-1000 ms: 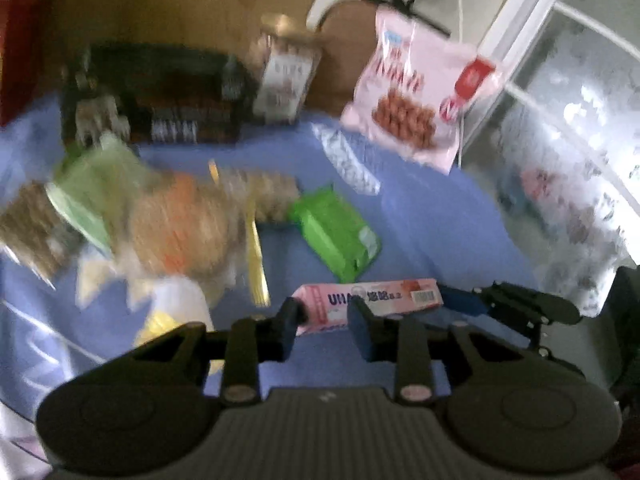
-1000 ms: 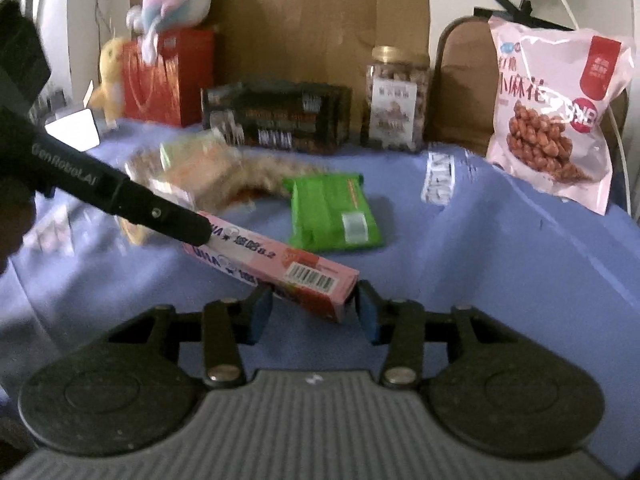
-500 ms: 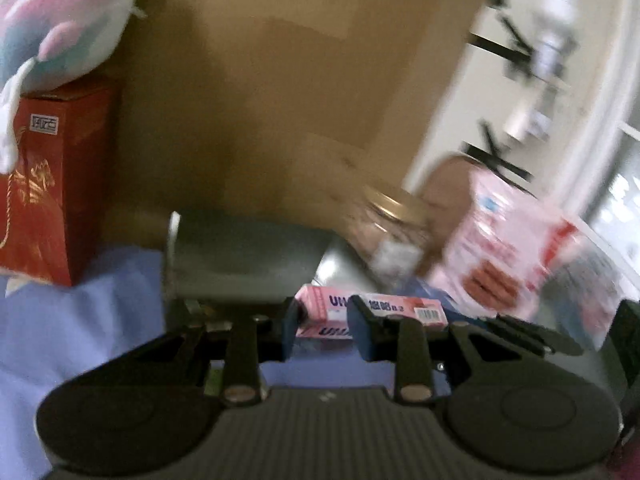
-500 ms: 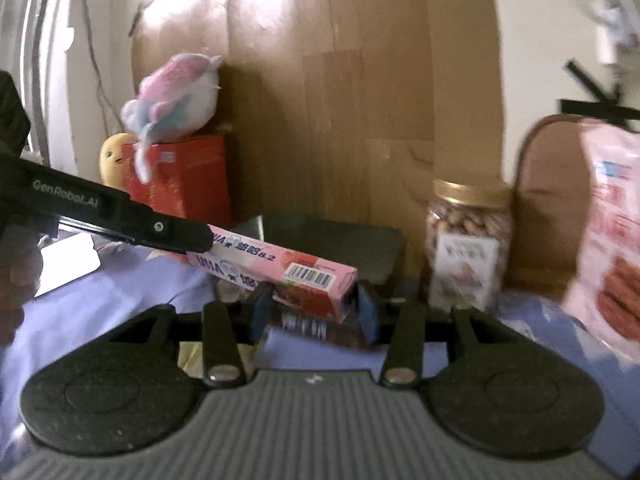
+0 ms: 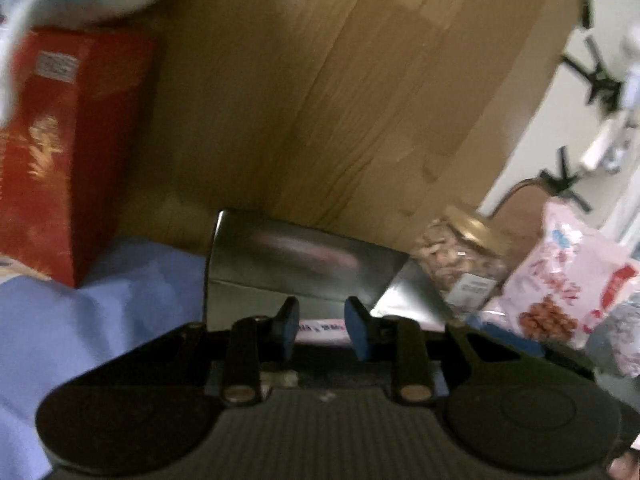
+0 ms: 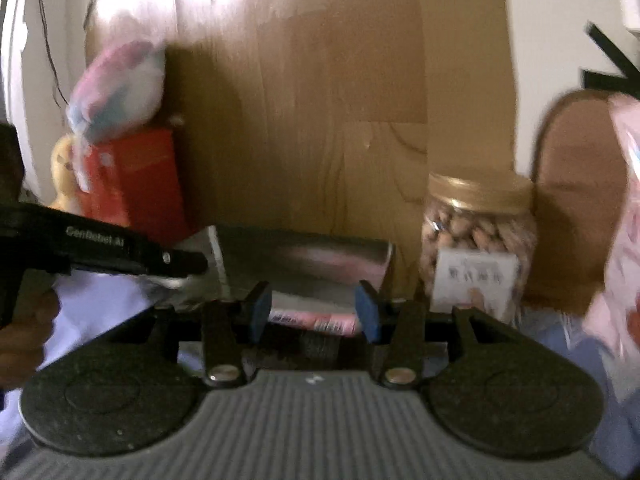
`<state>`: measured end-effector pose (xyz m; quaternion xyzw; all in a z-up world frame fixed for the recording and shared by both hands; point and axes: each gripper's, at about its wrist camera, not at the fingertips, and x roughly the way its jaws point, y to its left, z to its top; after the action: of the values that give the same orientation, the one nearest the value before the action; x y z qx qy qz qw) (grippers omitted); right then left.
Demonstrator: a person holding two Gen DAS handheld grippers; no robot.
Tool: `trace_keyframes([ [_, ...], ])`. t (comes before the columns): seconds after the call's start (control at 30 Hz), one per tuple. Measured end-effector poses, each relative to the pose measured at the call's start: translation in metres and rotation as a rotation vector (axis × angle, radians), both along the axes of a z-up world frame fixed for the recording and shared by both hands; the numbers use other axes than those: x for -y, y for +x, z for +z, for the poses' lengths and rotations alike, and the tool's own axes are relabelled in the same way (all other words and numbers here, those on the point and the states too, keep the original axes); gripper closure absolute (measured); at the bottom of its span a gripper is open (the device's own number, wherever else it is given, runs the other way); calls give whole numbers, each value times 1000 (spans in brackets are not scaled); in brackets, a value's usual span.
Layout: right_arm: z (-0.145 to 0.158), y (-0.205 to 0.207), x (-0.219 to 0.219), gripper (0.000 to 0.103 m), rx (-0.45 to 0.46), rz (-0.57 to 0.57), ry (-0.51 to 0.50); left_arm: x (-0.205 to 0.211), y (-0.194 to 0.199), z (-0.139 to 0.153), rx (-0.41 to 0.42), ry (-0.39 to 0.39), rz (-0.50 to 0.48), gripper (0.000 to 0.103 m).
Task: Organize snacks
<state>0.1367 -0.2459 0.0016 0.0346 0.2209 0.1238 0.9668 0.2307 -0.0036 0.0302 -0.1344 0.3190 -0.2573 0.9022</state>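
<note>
Two grippers hold one pink snack box between them. The left gripper (image 5: 321, 322) has its fingers narrow, pinching one end of the pink snack box (image 5: 320, 326). The right gripper (image 6: 314, 311) has its fingers wider apart, closed on the other end of the box (image 6: 314, 321). The box sits low, just in front of one shiny silver box (image 6: 304, 256) that stands with its flap open near the back edge of the blue tablecloth (image 5: 80, 320).

Behind the silver box leans one big brown cardboard sheet (image 5: 340, 100). There is one red box (image 5: 60, 152) at the back left corner, with one soft toy (image 6: 120, 84) on top. To the right stand one jar of nuts (image 6: 478, 240) with a gold lid and one pink snack bag (image 5: 568, 280). A hand (image 6: 20, 332) holds the left gripper.
</note>
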Motion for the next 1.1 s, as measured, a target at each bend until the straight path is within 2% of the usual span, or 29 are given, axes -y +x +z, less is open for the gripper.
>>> trace_keyframes([
  [0.13,-5,-56,22,54,-84,66,118,-18,-50,4,-7,-12,-73,78],
  [0.3,-29,-107,32,54,-178,94,232,-23,-97,-23,-104,10,-137,76],
  [0.4,-44,-116,24,54,-205,90,258,-25,-112,-43,-152,-3,-132,72],
  [0.47,-52,-115,17,54,-230,95,288,-30,-115,-52,-193,-49,-132,71],
  [0.53,-57,-114,10,54,-252,116,307,-28,-114,-61,-223,-80,-134,66],
  [0.63,-64,-109,-1,54,-258,142,286,-27,-113,-66,-234,-88,-153,65],
  [0.7,-63,-109,-7,55,-250,167,269,-24,-113,-70,-254,-120,-180,66],
  [0.83,-62,-111,-17,68,-229,198,207,-11,-127,-68,-183,-42,-172,74],
  [1.0,-63,-113,-21,69,-202,200,169,-13,-131,-68,-170,-42,-165,76],
  [1.07,-64,-114,-20,69,-196,200,165,-17,-128,-70,-181,-62,-159,72],
  [1.1,-64,-114,-20,69,-194,200,165,-18,-126,-73,-197,-74,-152,65],
])
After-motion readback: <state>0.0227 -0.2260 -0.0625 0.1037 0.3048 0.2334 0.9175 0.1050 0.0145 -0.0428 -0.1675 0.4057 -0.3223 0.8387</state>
